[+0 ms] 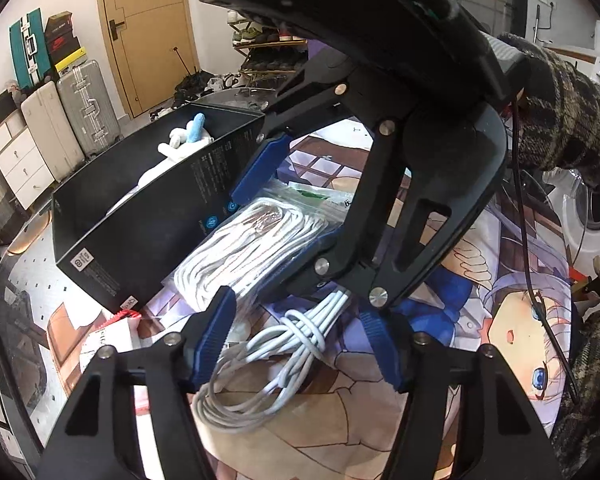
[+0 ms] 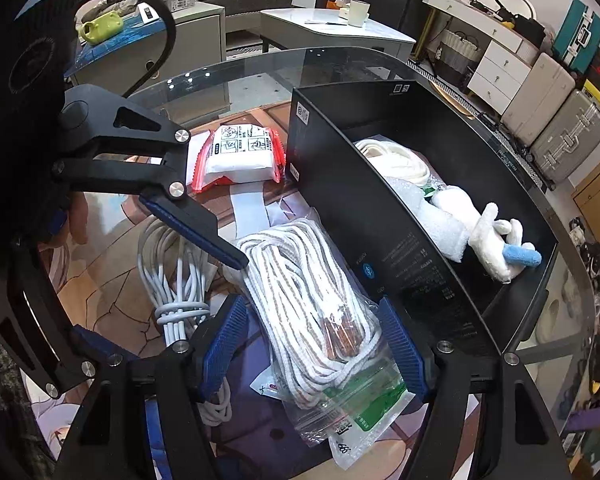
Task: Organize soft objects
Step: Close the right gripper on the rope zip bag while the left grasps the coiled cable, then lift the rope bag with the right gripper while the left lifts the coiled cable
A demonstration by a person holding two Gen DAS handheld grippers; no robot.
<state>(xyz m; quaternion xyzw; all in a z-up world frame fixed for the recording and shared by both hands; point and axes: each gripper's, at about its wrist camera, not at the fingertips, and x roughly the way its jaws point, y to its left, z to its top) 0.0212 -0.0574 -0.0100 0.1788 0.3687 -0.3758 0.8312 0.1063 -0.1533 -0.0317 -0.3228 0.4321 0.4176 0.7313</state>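
A clear bag of white striped rope (image 2: 312, 304) lies on the printed mat beside a black box (image 2: 380, 216); it also shows in the left wrist view (image 1: 252, 240). My right gripper (image 2: 314, 344) is open, its blue pads on either side of the bag. A bundle of white cable (image 1: 276, 356) lies between the open pads of my left gripper (image 1: 300, 344); it also shows in the right wrist view (image 2: 176, 280). The black box (image 1: 148, 216) holds a white plush toy (image 2: 496, 236), a towel and a white rope coil (image 2: 396, 160).
A red-edged packet of white cloth (image 2: 240, 156) lies on the mat behind the cable. The round glass table's edge (image 2: 572, 320) runs just past the box. Suitcases (image 1: 68, 112) and drawers stand beyond the table.
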